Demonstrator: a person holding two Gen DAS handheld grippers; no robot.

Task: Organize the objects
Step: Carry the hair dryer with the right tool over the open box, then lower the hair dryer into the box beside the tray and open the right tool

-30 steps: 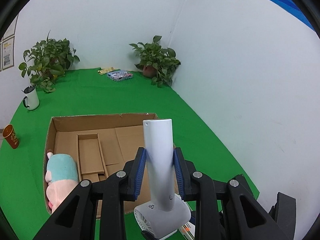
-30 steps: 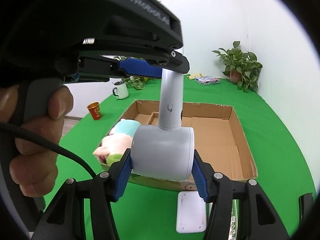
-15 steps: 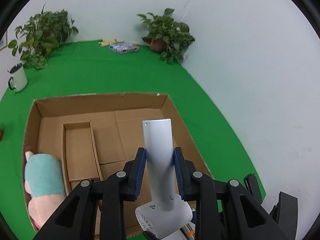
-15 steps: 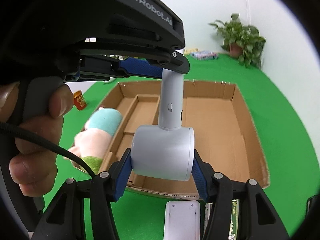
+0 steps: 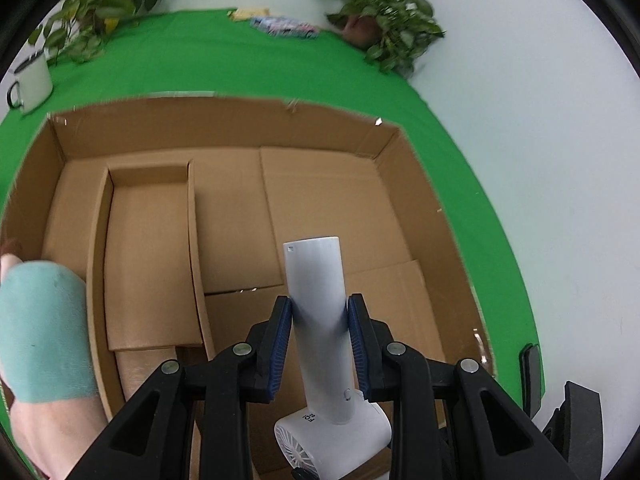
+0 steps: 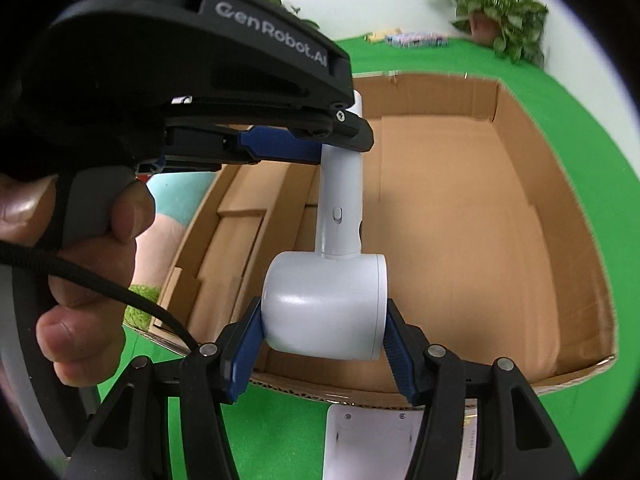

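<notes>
While the green table [image 5: 248,68] stretches back to the wall, the open cardboard box [image 5: 224,128] fills most of both views, its wide right compartment bare and a narrow inner tray [image 5: 148,256] also empty. A plush toy [image 5: 40,332] in teal and pink lies at the box's left edge; whether it sits fully inside cannot be told. The white handheld fan [image 6: 324,304] hangs over the box's near part, carried by both tools: the left gripper [image 5: 320,336] has its fingers clamped on the handle, the right gripper [image 6: 324,344] has its fingers clamped on the round head. By my judgement the sorting is early: the fan is not yet set down, and a white flat item [image 6: 368,440] waits on the table outside the box. Only the right view shows that item and the hand [image 6: 80,280] on the left tool; only the left view shows the fan's grille and a white mug [image 5: 32,84].
</notes>
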